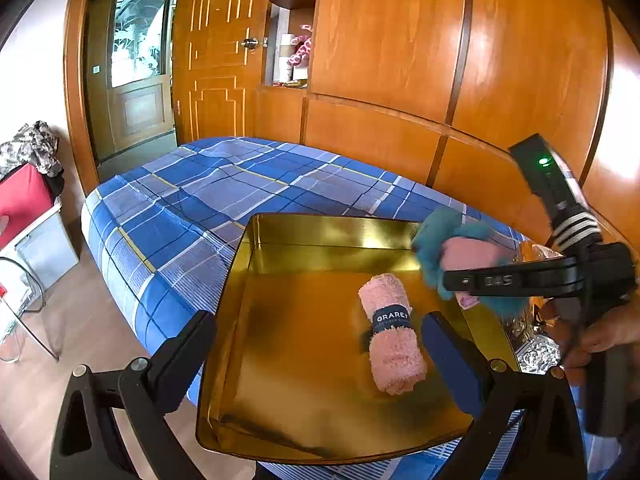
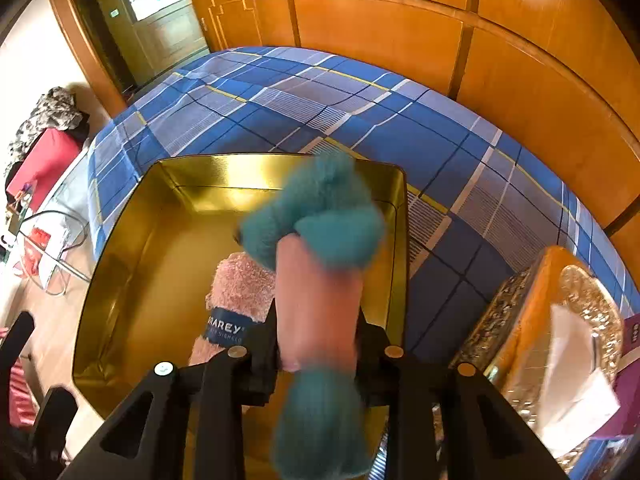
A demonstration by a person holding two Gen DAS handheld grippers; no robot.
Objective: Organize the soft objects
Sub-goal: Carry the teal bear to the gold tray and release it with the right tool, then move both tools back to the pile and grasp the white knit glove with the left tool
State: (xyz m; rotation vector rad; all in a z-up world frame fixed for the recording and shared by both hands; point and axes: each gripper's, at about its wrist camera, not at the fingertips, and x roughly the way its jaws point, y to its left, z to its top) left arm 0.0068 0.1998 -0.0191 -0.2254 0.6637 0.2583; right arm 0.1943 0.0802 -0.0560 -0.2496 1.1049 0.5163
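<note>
Right gripper (image 2: 318, 344): clamped on teal-and-pink plush (image 2: 320, 248), long axis forward.
Gold tin (image 2: 120, 264): directly below.
Left gripper (image 1: 320, 360): wide, empty.

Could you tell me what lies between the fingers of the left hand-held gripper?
In the left wrist view, the left hand-held gripper stands open over the shiny gold metal tray; between its fingers lie bare tray floor and the rolled pink banded towel.

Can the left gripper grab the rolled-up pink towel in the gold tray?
Probably yes. The left gripper is open and empty, with the rolled pink towel with a dark band lying uncovered in the gold metal tray right ahead.
</note>
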